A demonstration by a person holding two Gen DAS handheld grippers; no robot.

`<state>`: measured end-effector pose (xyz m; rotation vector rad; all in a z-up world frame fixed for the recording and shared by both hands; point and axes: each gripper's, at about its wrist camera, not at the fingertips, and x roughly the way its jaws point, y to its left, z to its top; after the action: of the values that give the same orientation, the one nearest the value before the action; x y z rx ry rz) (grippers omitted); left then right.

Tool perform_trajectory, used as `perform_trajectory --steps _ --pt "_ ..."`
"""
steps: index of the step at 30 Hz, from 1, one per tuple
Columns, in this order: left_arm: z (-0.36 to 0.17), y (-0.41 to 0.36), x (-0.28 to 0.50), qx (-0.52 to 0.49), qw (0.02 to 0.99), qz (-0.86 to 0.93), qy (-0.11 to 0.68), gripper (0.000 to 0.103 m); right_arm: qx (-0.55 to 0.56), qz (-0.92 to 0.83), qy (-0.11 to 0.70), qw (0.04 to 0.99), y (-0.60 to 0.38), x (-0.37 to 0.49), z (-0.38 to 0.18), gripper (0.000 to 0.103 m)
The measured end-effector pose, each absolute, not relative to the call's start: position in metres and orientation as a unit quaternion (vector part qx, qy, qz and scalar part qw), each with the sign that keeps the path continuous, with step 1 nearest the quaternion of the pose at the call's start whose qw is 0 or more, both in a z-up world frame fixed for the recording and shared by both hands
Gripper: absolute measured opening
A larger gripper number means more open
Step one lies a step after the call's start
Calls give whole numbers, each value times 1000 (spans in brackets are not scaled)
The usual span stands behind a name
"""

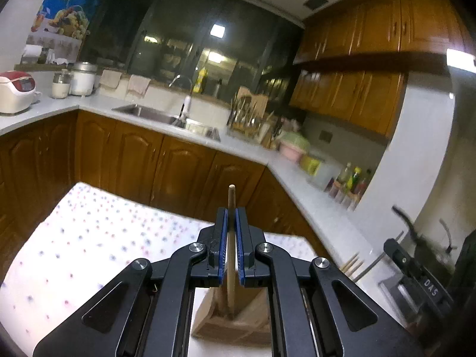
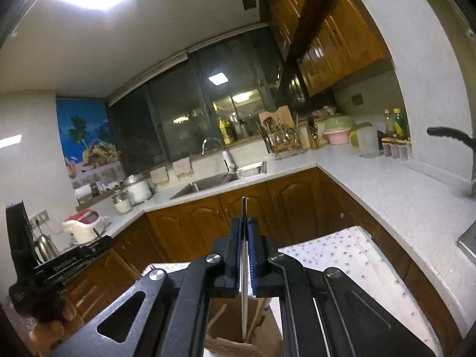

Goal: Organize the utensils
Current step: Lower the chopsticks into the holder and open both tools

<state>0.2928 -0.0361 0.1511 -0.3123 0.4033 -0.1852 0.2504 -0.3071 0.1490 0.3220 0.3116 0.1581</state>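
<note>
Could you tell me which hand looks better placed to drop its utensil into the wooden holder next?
Marginally the right. Its gripper holds a metal utensil whose lower end already reaches into the wooden holder. The left gripper is similar, its wooden stick reaching the holder.

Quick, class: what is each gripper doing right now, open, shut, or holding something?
Left gripper: shut on a wooden stick, over a wooden holder.
Right gripper: shut on a thin metal utensil; which kind cannot be told.
</note>
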Motion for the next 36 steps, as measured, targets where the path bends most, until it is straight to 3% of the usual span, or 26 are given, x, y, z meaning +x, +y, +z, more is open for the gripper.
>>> perform_trajectory --steps 11,23,27,29,31,32,34,36 --pt "106 -44 290 -138 955 -91 248 6 160 97 247 951 -302 265 91 5" --pt "107 -40 293 -136 952 -91 260 7 161 95 252 949 -301 265 92 5" --pt "106 -35 292 -148 949 -92 264 15 169 95 251 948 -302 264 91 11" --pt "106 -30 287 -154 949 -88 262 41 178 95 247 948 -305 262 91 18" --pt "106 -24 277 -161 950 -81 254 59 186 93 238 949 -308 256 93 40" --pt "106 -22 273 -164 951 -79 250 66 191 92 232 949 -310 253 94 48" --pt "105 -18 265 -166 952 -74 247 78 202 88 213 952 -315 242 96 76" --pt "102 -13 255 -169 953 -70 243 84 206 84 202 954 -316 234 98 89"
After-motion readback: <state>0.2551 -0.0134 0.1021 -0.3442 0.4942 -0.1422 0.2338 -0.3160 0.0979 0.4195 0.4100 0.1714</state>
